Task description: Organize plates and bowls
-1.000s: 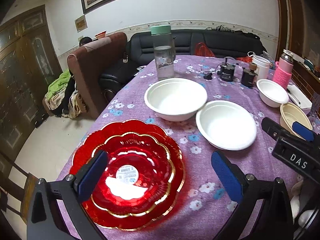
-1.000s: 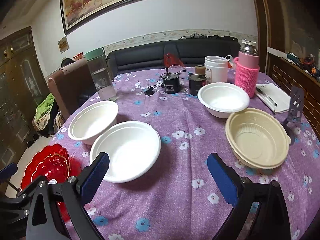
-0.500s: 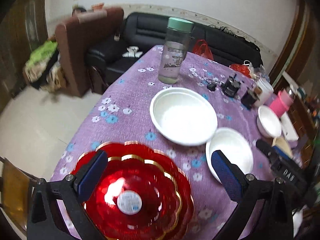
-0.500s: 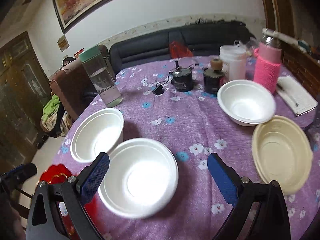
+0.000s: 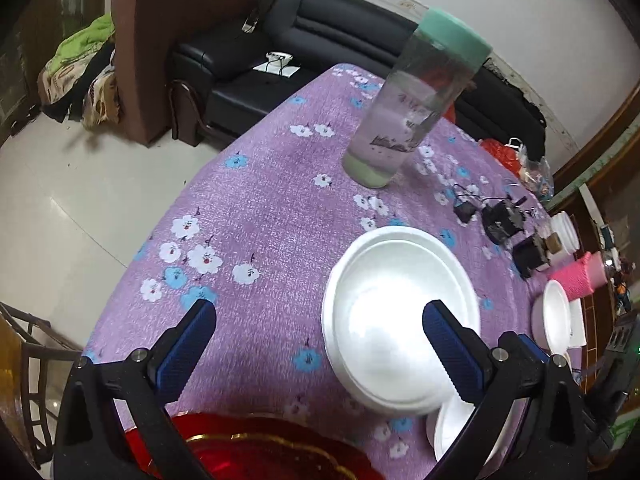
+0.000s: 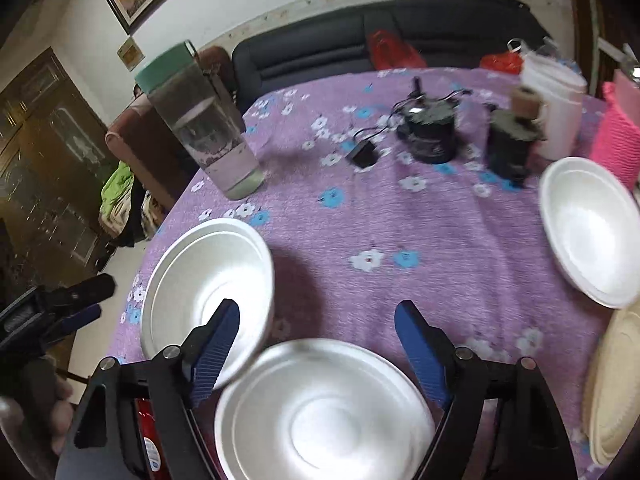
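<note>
Right wrist view, near to far. My right tongs (image 6: 316, 334), bottom centre: jaws have just been narrowing, apart, nothing pressed, straddling the far rim of the shallow white bowl (image 6: 324, 412), likely my next pick. Deeper white bowl (image 6: 208, 288) left of centre, touching it. Third white bowl (image 6: 588, 228) at right edge; cream bowl (image 6: 612, 392) lower right. Water bottle (image 6: 204, 128) upper left, clear of the stacking space. My left tongs (image 5: 320, 344): open, empty, over the tablecloth (image 5: 260, 208); red plate (image 5: 256, 456) at the bottom edge.

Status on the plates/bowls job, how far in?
Barely started. Done: only the red plates look stacked. In hand: nothing; right hand-held gripper, jaws just closing, sits over the near white bowl without gripping; left hand-held gripper is open and empty. Left: three white bowls and the beige bowl still lie separate.
</note>
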The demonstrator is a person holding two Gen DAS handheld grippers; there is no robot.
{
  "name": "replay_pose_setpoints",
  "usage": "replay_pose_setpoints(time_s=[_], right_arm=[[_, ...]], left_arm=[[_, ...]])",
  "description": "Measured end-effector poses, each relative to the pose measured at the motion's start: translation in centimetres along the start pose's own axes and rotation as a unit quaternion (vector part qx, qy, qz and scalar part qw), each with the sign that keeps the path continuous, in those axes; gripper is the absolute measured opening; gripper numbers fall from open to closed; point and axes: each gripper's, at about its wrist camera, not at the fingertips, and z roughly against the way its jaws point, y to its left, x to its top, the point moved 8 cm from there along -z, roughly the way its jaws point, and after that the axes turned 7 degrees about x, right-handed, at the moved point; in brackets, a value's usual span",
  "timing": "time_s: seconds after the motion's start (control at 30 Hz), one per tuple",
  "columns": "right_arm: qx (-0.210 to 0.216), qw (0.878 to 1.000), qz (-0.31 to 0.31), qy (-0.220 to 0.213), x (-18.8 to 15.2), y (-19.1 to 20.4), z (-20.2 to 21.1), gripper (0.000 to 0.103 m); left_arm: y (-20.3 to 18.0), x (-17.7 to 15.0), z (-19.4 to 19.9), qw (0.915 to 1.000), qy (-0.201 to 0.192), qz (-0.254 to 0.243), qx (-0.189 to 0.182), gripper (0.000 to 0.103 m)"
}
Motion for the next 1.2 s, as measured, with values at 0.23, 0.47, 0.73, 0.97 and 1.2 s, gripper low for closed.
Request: replay_pose_setpoints(time_s=[0.23,0.47,0.73,0.97,1.2], right_arm=[[-0.020,1.000,-0.001,0.019,-0.9,-2.2,-0.3,0.078],[-0.014,1.000,-0.012,-0.003,-3.4,-4.7,3.2,0.078],[0.003,1.000,-0.014,0.023,-5.9,-4.2,2.4,0.065],[0.012,0.998,-0.037,0.049,-7.8,-4.8,1.5,0.012],[0.013,0.997,-0.050,0.050,-9.1,-6.6,3.7,0.011]], left_arm=[[-2.9,-1.4,-1.1,0.9989,0.016,-0.040,-0.016,0.099],[-6.7,-4.5,2.2,0.9941,0.001,-0.084,-0.068,0.095],[-9.0,-8.2,2.2,0.9894,0.035,-0.117,-0.078,0.087],[-10.5,-11.0,1.1,0.9861,0.053,-0.143,-0.065,0.075],[-12.7,-12.8,0.2,0.9834,0.060,-0.157,-0.069,0.075]])
